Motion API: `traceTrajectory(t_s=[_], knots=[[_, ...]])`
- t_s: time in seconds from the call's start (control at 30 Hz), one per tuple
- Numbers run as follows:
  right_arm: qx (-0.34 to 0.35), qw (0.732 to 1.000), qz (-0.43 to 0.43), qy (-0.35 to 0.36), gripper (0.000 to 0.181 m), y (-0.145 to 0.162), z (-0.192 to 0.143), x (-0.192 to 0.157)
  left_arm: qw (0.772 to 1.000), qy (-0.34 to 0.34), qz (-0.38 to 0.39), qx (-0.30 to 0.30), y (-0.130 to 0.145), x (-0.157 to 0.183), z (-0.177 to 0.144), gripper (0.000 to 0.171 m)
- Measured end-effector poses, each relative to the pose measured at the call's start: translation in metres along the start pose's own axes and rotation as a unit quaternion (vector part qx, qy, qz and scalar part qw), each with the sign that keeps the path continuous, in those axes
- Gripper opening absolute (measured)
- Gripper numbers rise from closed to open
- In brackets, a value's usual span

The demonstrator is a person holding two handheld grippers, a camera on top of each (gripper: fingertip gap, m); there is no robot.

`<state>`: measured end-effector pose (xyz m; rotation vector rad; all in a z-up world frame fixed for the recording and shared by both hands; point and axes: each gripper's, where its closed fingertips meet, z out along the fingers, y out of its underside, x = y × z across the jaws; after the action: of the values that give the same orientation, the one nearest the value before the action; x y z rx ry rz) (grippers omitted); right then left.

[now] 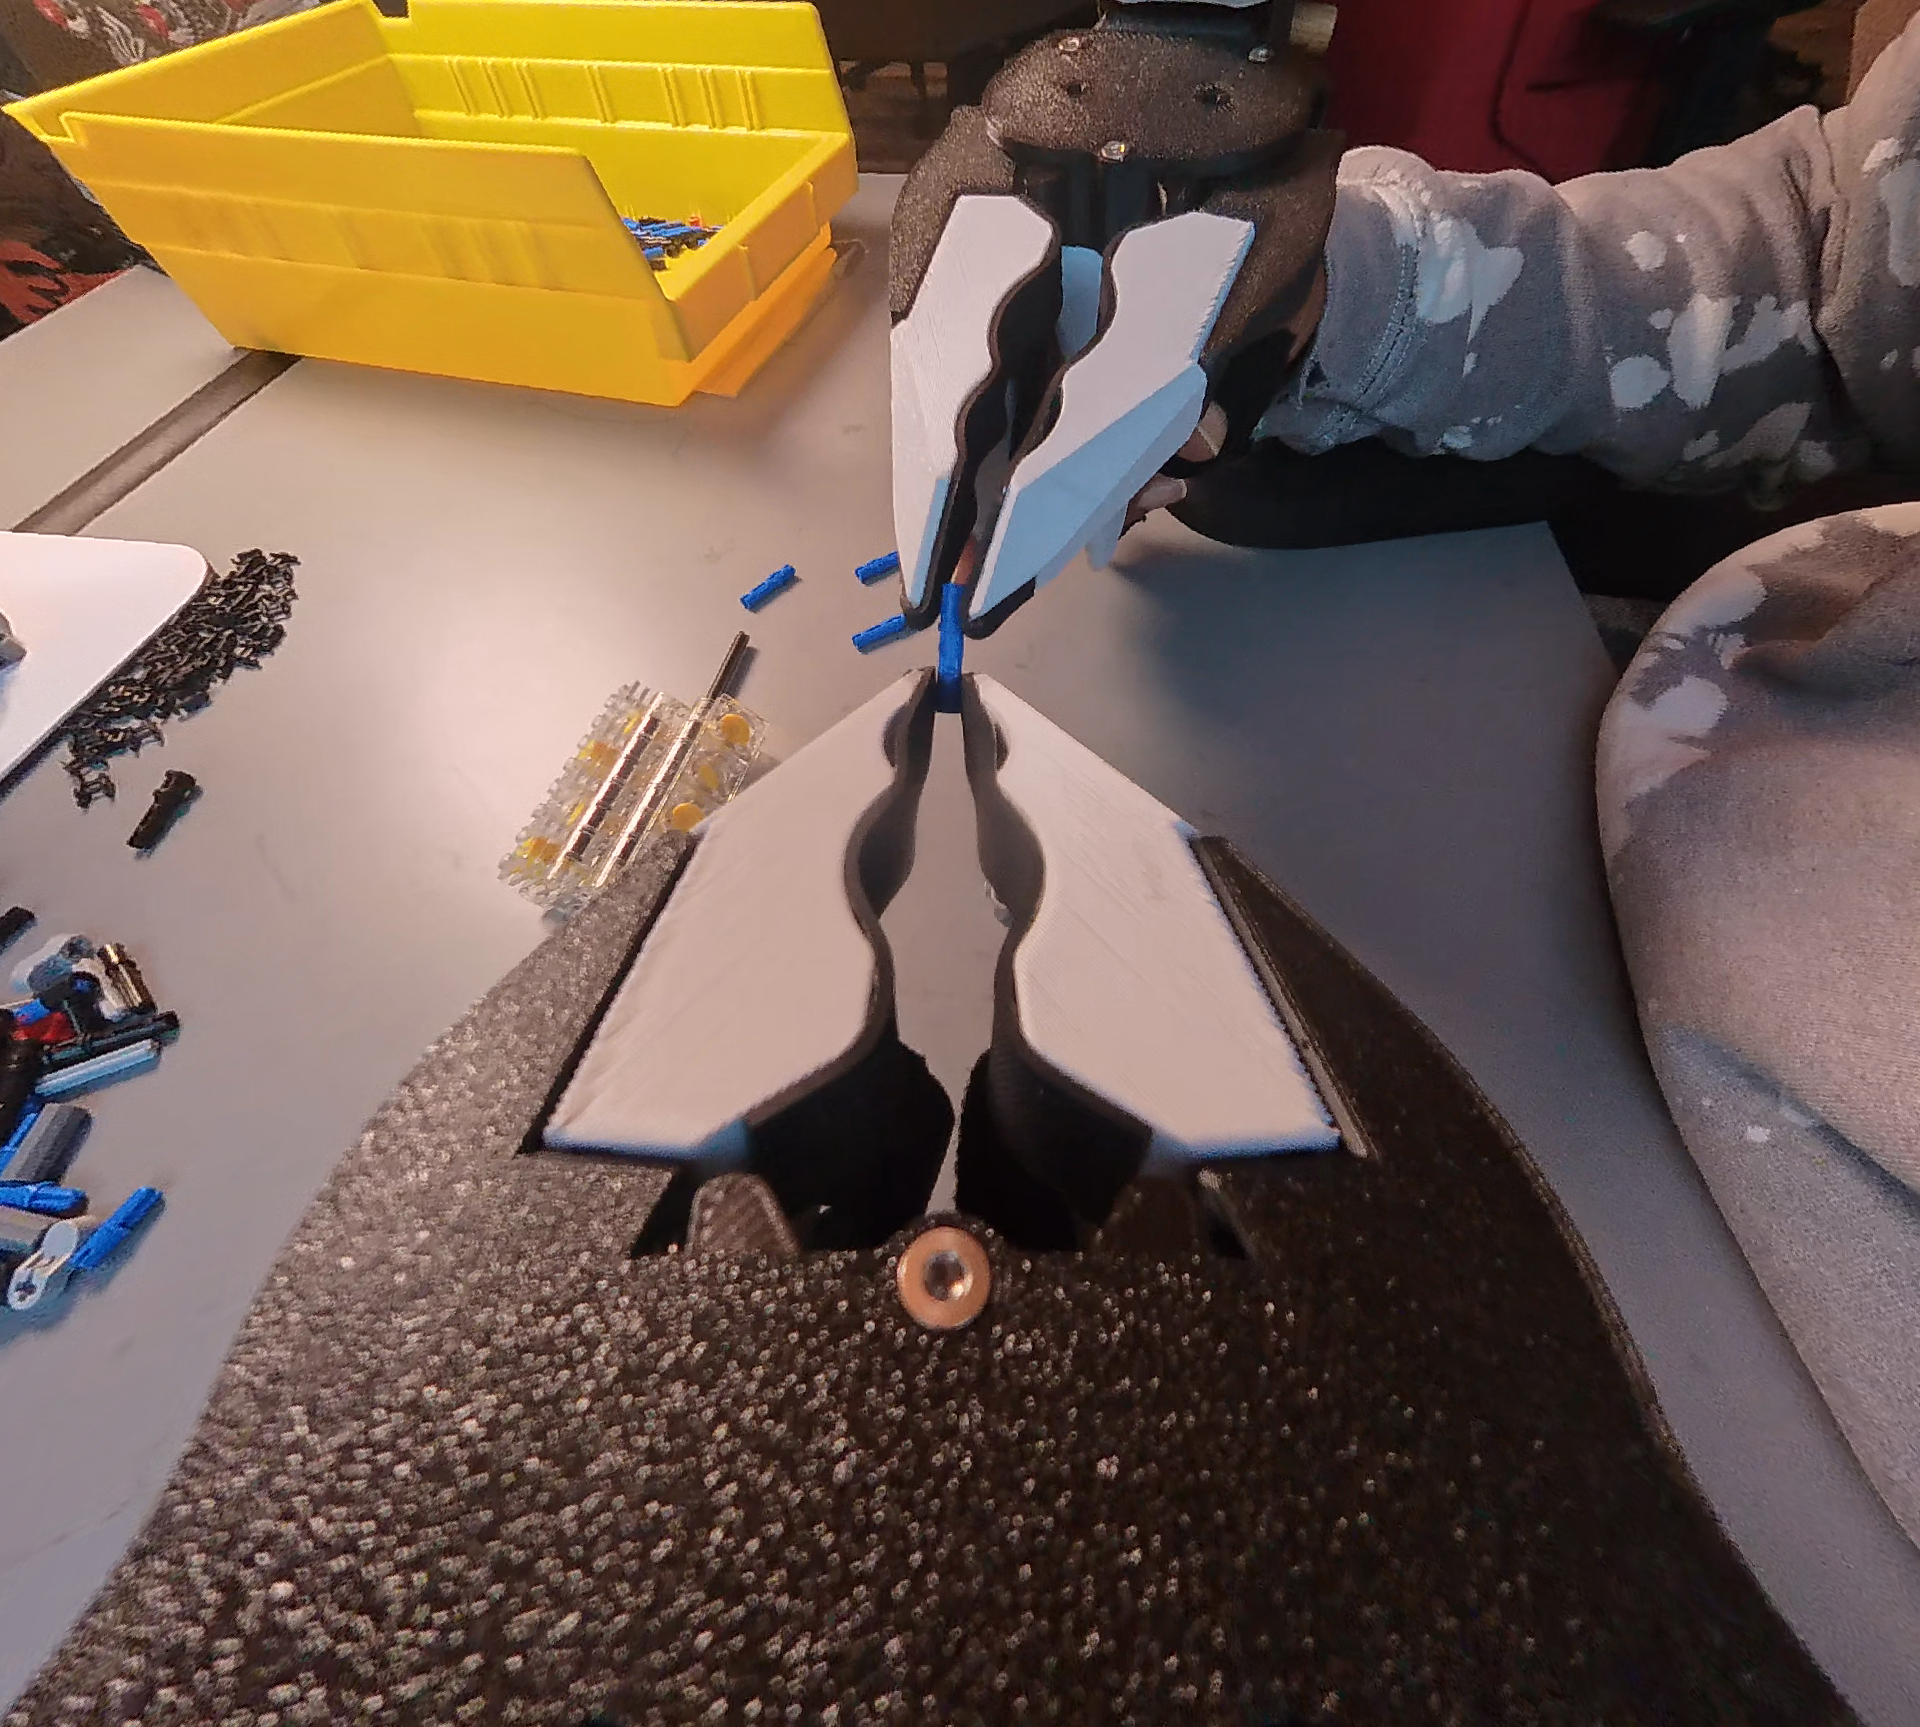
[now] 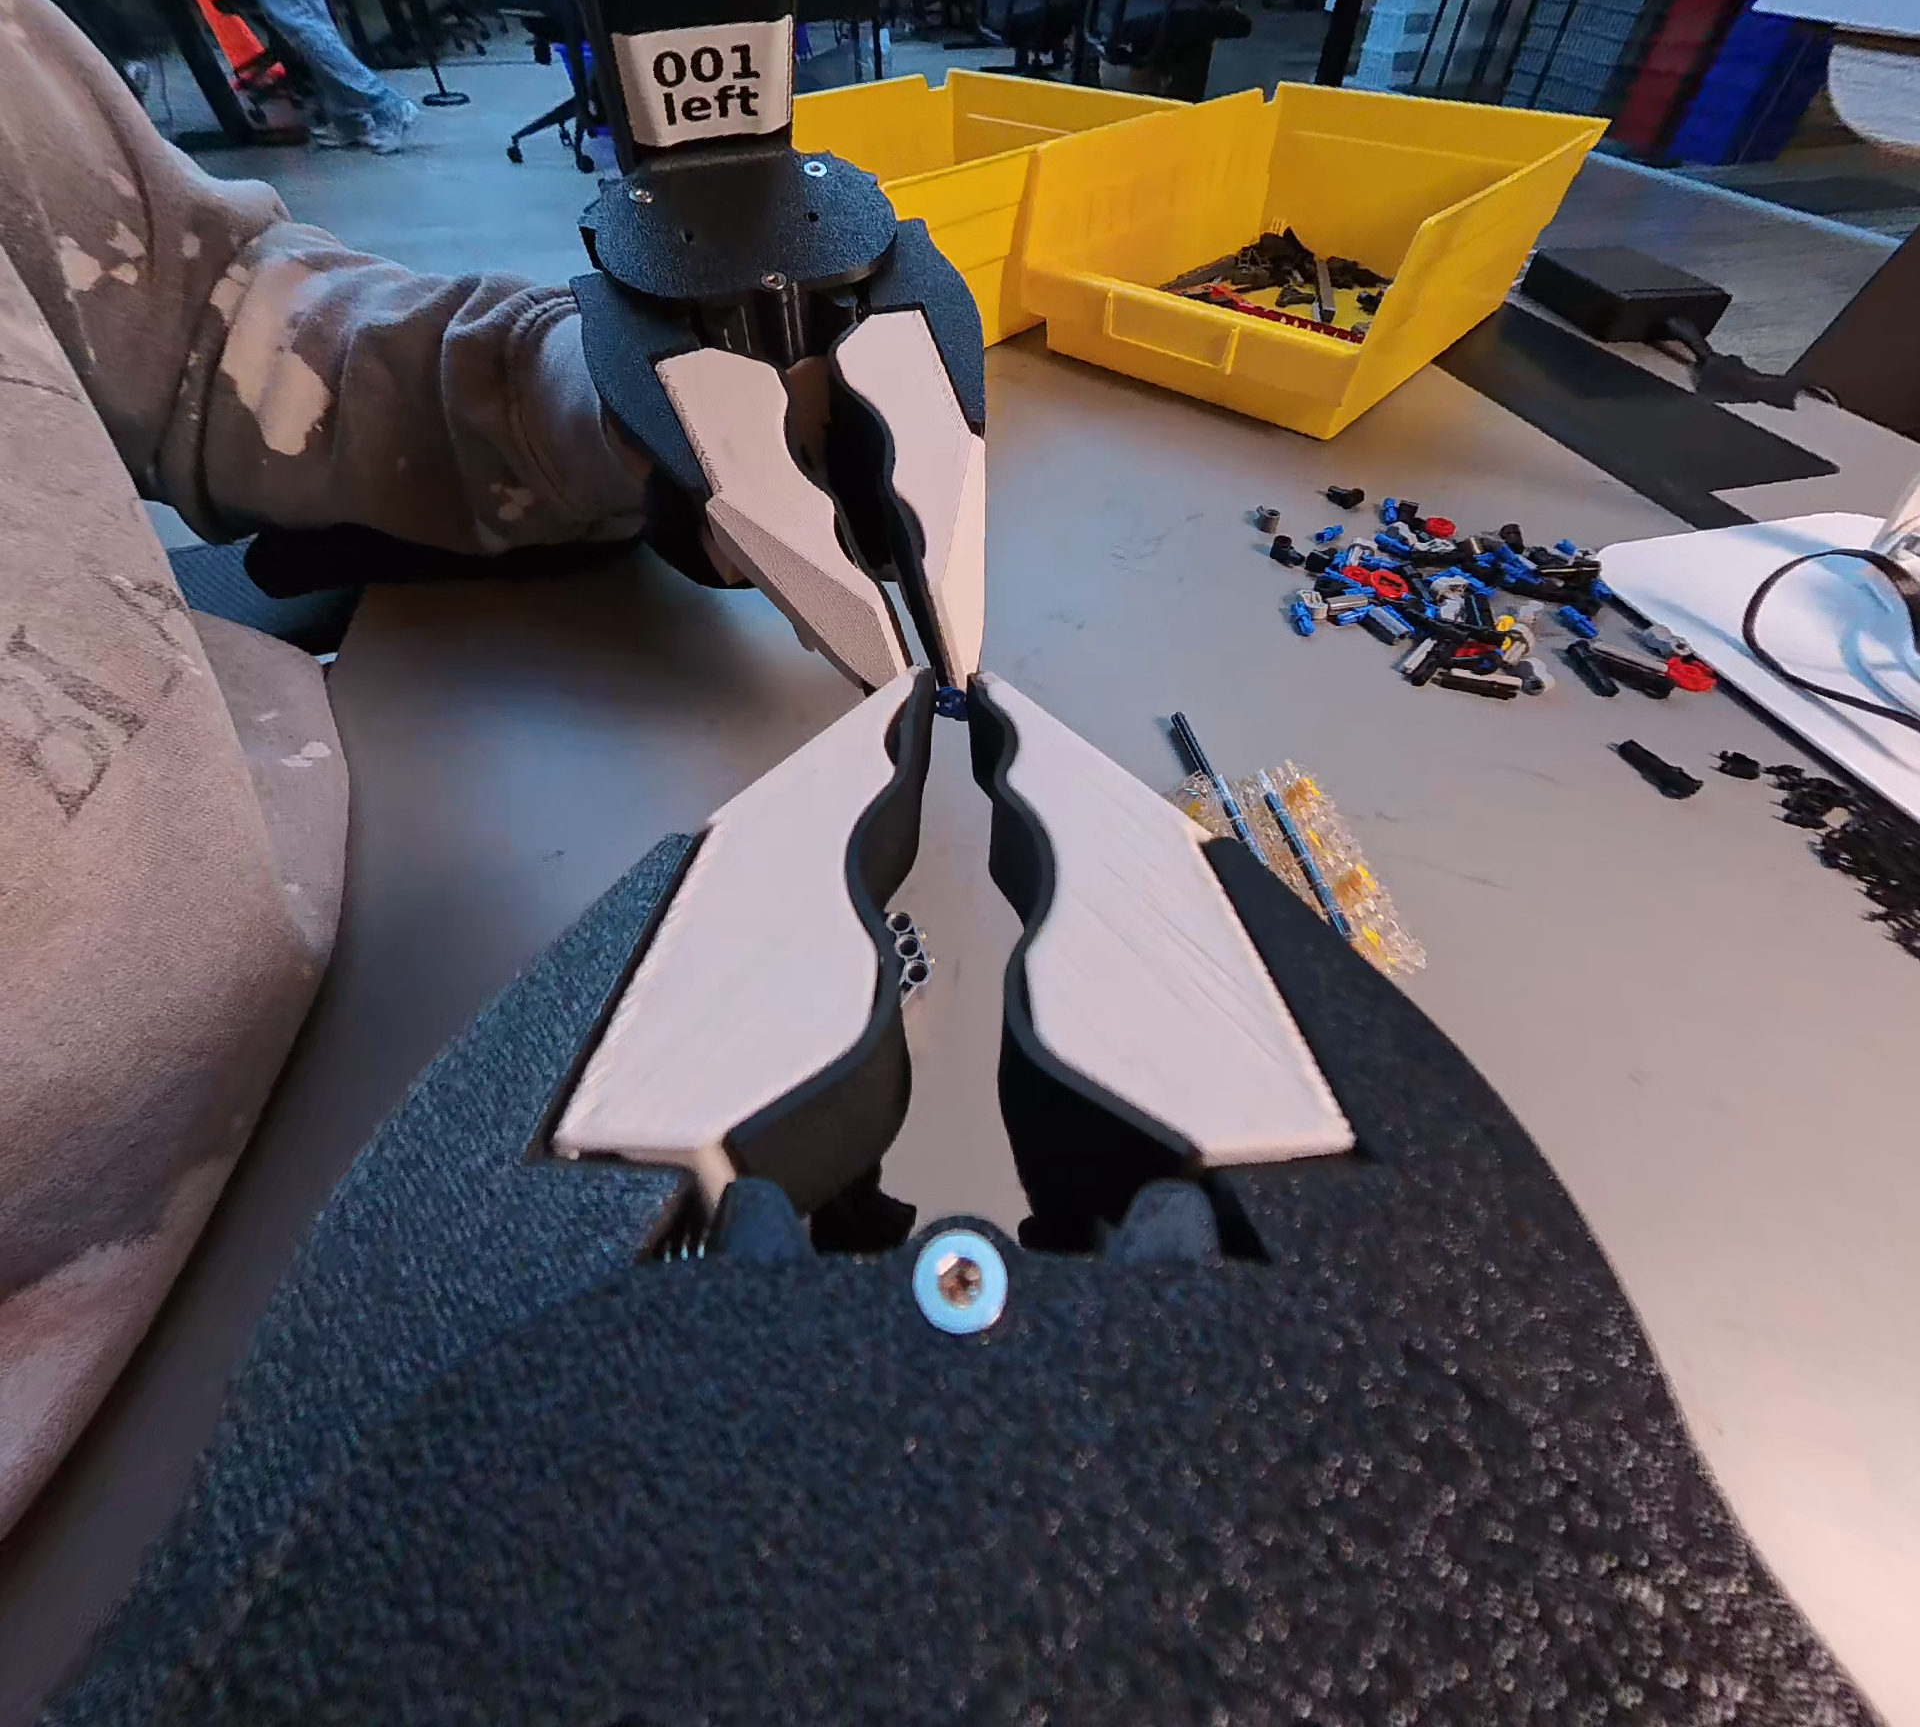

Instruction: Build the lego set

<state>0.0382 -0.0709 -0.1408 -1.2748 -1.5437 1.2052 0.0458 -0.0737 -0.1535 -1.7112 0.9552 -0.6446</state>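
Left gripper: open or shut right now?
Shut: the left gripper pinches one end of a blue pin; the right gripper grips the other end.

A small blue pin [image 1: 950, 638] is held up above the grey surface [image 1: 1299, 742], pinched at both ends. The left gripper [image 1: 948, 690] has its fingers closed on the pin's near end, and the right gripper [image 1: 948, 602] comes at it tip to tip and grips the far end. The pin stands nearly in line with both pairs of fingers. In the right wrist view only a dark blue spot [image 2: 948, 703] of it shows between the tips.
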Motion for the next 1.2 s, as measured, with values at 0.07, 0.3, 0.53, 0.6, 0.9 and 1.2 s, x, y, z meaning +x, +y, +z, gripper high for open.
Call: traceTrajectory(t_s=[0.07, 0.3, 0.53, 0.6, 0.9, 1.2], knots=[[0.001, 1.000, 0.004, -0.002, 0.004, 0.000, -0.001, 0.000, 1.000, 0.000, 0.000, 0.003, -0.001, 0.000, 0.000, 0.003], [0.015, 1.000, 0.013, -0.003, 0.006, -0.005, -0.003, 0.001, 1.000, 0.001, -0.004, 0.015, -0.005, 0.001, -0.001, 0.003], [0.016, 1.000, 0.019, -0.010, 0.004, -0.004, -0.002, -0.001, 1.000, -0.001, -0.002, 0.018, -0.006, 0.002, 0.000, 0.003], [0.014, 1.000, 0.019, -0.010, 0.004, -0.004, -0.002, -0.001, 1.000, -0.002, -0.001, 0.017, -0.005, 0.002, 0.001, 0.003], [-0.009, 0.999, 0.018, 0.027, 0.003, 0.002, -0.011, 0.016, 0.998, 0.015, -0.047, -0.038, 0.016, -0.002, 0.003, 0.032], [-0.146, 0.989, -0.024, -0.014, 0.003, 0.041, -0.018, 0.006, 0.982, 0.075, -0.066, -0.163, 0.066, 0.019, 0.010, 0.042]])
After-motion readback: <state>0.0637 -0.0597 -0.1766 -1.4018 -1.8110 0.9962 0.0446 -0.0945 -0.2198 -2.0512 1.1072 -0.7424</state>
